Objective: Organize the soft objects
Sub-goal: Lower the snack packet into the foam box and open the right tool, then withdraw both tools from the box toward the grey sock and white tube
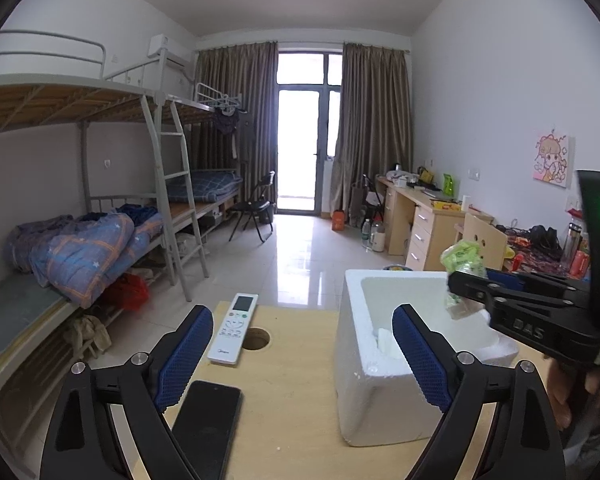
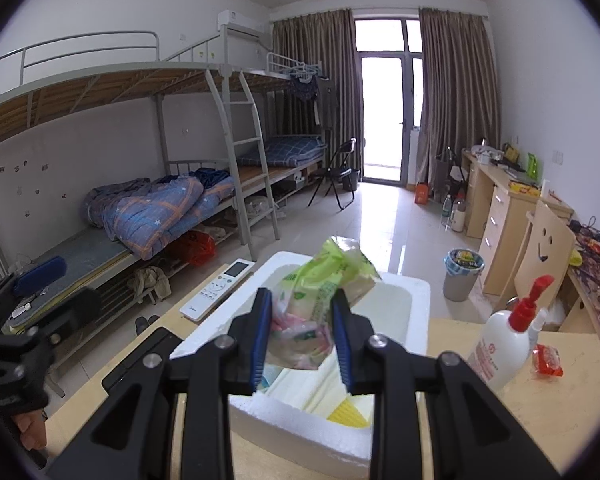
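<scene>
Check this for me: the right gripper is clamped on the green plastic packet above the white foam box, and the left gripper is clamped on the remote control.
Not quite. The left gripper holds nothing: the left wrist view shows its jaws wide open, with the remote control lying on the table beyond them. The rest stands: the right wrist view shows the right gripper clamped on the green plastic packet above the white foam box.

The foam box [image 2: 418,300] is white, the tissue pack [image 2: 324,280] green. The quilt [image 2: 152,212] is blue with orange checks; the pump bottle [image 2: 504,348] has a red top.
</scene>
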A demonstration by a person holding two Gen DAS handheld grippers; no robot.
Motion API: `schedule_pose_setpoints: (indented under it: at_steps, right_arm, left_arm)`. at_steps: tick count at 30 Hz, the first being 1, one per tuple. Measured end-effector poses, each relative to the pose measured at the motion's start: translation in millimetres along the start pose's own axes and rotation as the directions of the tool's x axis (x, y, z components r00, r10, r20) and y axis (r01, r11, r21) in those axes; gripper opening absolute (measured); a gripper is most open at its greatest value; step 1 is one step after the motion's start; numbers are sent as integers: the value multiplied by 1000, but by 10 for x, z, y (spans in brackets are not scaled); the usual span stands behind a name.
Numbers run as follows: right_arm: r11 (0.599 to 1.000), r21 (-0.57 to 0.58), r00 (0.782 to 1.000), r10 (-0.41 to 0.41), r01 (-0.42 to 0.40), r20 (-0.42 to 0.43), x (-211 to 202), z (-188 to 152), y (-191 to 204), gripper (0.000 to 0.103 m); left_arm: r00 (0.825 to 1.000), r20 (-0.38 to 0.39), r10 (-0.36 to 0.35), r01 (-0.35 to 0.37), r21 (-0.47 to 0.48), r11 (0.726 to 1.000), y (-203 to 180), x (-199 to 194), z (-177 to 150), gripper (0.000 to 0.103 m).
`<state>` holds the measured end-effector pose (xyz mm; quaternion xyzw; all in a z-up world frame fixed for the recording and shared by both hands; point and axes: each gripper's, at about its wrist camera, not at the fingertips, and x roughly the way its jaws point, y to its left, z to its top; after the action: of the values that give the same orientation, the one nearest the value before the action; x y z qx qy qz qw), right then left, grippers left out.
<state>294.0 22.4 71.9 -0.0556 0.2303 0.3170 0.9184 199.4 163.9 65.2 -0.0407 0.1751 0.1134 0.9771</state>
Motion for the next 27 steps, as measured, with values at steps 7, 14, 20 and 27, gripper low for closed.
schedule_pose_setpoints:
  at_steps: [7,14,20,27]
  right_arm:
    - [1000,25,999,-10,11,-45,170,-8,-64,48]
    - [1000,26,998,-12,13,-57,146,-31,-61,68]
    - [1000,26,1000,-11,11,4,-97,-22,-40,74]
    - [1000,12,998,-27,26,51,-462,-92,11,74]
  left_arm:
    - [1000,-6,1,-1,5,1000,14,-39,-48,96]
    - [999,-24,-36,36,-4,999,12,-53,-78,97]
    - [997,-51,-56,55,-21,998,10,-89,-137,100]
    - [998,-27,-63,63,-13,998,-61,-272,-210,100]
